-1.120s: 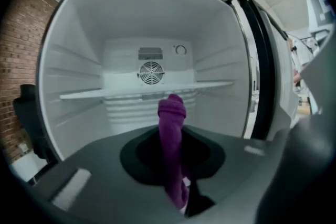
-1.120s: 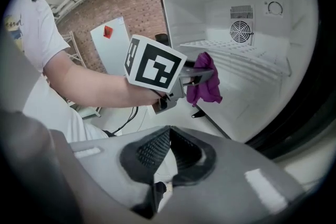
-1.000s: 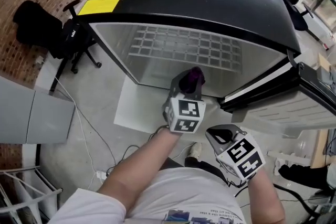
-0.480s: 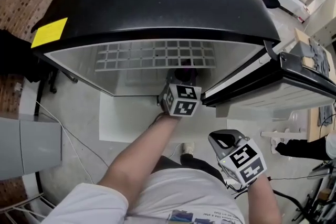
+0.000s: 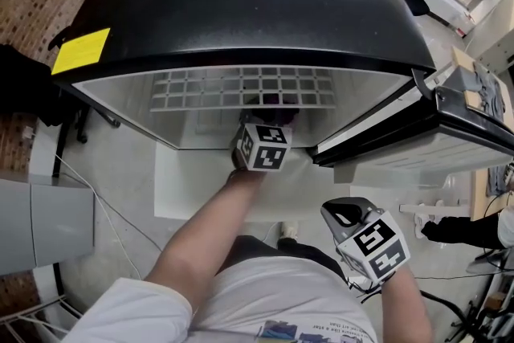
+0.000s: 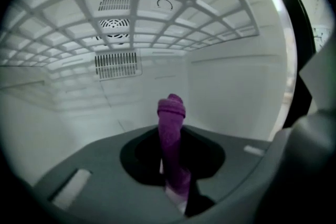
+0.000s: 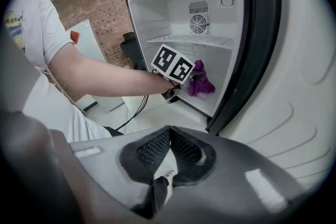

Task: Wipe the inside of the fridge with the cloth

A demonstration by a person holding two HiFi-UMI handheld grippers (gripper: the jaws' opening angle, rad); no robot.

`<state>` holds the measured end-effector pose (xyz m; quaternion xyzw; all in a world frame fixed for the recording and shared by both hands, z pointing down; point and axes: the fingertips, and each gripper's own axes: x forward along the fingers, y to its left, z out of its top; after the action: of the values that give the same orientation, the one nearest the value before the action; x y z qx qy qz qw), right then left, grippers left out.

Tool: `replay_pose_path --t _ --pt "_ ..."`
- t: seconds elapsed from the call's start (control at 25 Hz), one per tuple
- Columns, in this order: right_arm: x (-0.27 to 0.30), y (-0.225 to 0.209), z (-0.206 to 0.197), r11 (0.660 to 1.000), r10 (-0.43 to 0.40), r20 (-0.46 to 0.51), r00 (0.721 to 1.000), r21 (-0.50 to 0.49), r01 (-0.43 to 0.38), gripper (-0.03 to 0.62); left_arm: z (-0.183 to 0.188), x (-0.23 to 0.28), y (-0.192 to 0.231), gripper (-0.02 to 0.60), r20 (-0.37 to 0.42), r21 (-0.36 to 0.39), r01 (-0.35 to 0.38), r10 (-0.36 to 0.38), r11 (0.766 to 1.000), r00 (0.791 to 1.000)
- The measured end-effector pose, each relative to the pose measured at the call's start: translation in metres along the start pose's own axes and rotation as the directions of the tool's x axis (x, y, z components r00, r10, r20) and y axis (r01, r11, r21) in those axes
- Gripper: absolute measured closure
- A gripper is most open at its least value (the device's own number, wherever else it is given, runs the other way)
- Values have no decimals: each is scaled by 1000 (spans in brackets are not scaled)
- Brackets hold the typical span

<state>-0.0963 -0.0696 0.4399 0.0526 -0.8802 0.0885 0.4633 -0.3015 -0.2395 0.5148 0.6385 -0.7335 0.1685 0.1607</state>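
— Further into the fridge point(image 5: 241, 4) is where the left hand-held gripper point(image 6: 173, 165) is now found: over the last second it has been carried in under the shelf point(image 5: 241, 88) and a little to the left. What is clamped in it?

— The cloth point(image 6: 171, 128), purple and bunched, is pinched between the jaws, and its free end stands up ahead of them. It is held in the air in the lower compartment, below the shelf. No surface is touched by it, as far as can be told.

— And the right hand-held gripper point(image 7: 167, 134)?

— Its jaws are pressed together on nothing. It is kept low by the person's body, well apart from the fridge, much where it was seen before. The door point(image 5: 466, 124) is left open at the right.

— Which step is judged to be in hand?

— The reach-in. Wiping itself does not appear to be begun, and the white walls point(image 6: 236, 92) and the vented back panel point(image 6: 118, 63) are seen ahead.

— What is called for next?

— The cloth's loose end needs to be brought against a surface, probably the right wall or the compartment floor, and pressed flat before it is drawn across. Only a narrow bunch sticks out, so an angle is wanted at which cloth, not jaw, is rubbed on the plastic. Care is also called for under the shelf.
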Motion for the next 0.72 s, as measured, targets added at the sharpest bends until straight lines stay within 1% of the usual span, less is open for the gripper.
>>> replay_pose_path --t 0.12,0.36,0.48,0.72 --pt "4 3 6 1000 9 -1 1000 -20 -9 591 -7 -5 14 514 -12 15 -27 28 1000 1000" --pt "15 18 17 998 39 0 999 -49 -39 591 -28 -16 46 514 -64 102 -88 95 991 993" --pt "19 25 23 997 51 -1 999 -59 -51 591 -36 -20 64 514 -88 141 -116 129 983 988" --pt "28 32 31 994 67 -4 998 -84 -67 591 -53 -30 100 514 -138 180 -181 207 967 968"
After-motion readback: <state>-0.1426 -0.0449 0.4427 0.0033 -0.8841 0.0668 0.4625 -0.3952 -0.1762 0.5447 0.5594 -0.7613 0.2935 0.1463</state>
